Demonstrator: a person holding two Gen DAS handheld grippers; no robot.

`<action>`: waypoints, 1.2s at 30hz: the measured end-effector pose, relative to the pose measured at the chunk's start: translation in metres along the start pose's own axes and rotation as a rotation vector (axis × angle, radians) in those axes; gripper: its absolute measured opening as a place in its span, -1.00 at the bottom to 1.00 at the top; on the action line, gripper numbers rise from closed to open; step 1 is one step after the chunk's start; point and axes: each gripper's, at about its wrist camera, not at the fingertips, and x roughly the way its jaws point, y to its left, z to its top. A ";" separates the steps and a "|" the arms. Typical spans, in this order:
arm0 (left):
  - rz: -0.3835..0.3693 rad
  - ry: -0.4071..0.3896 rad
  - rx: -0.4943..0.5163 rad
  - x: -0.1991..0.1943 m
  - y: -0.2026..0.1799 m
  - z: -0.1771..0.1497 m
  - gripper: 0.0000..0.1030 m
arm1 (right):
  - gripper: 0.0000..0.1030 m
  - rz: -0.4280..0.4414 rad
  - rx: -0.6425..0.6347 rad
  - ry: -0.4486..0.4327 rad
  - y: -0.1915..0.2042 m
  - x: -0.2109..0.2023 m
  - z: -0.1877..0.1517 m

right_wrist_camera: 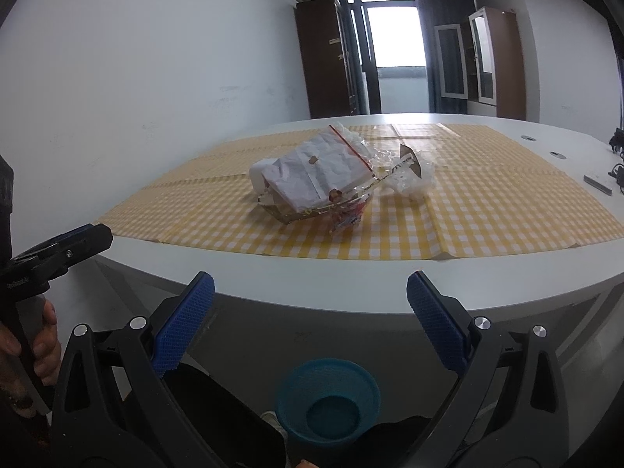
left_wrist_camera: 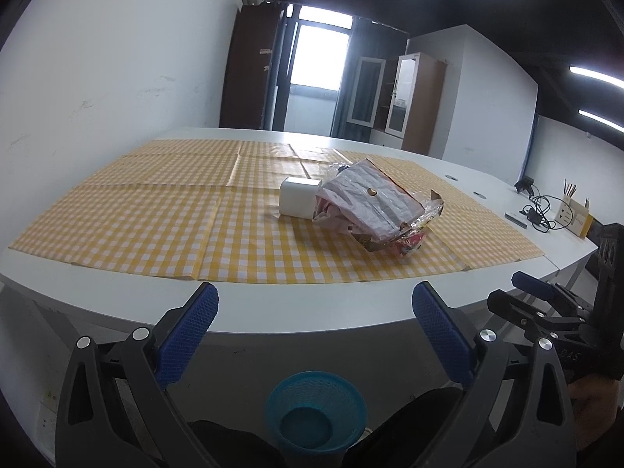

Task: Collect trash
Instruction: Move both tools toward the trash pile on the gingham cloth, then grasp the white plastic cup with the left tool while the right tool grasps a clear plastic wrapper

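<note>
White walls (left_wrist_camera: 117, 58), bright balcony door (right_wrist_camera: 396, 39), brown cabinets (left_wrist_camera: 419, 101), perhaps ceiling strip lights (left_wrist_camera: 594, 76).

Crumpled trash pile (left_wrist_camera: 370, 206) (right_wrist_camera: 323, 179) mid-tablecloth; blue bin (left_wrist_camera: 316, 413) (right_wrist_camera: 327, 401) on floor.

Little can be read here. The right gripper (left_wrist_camera: 553, 304), seen at the edge of the left wrist view, bears small raised letters that may be "DAS". In the right wrist view the left gripper (right_wrist_camera: 58, 249) carries a line of small white print, too blurred to make out. Print on the trash pile (right_wrist_camera: 323, 179) is unreadable.
</note>
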 end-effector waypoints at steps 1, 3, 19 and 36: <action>-0.003 0.002 0.003 0.001 -0.001 0.000 0.88 | 0.84 0.000 0.000 0.000 0.000 0.000 0.001; -0.005 0.003 0.003 0.001 -0.001 0.000 0.88 | 0.84 0.002 0.003 0.000 -0.001 0.000 0.000; 0.061 -0.013 0.041 0.011 0.006 0.017 0.88 | 0.83 0.010 0.045 0.019 -0.010 0.014 0.015; 0.079 0.007 0.044 0.080 0.021 0.065 0.88 | 0.74 -0.053 0.129 0.038 -0.061 0.071 0.066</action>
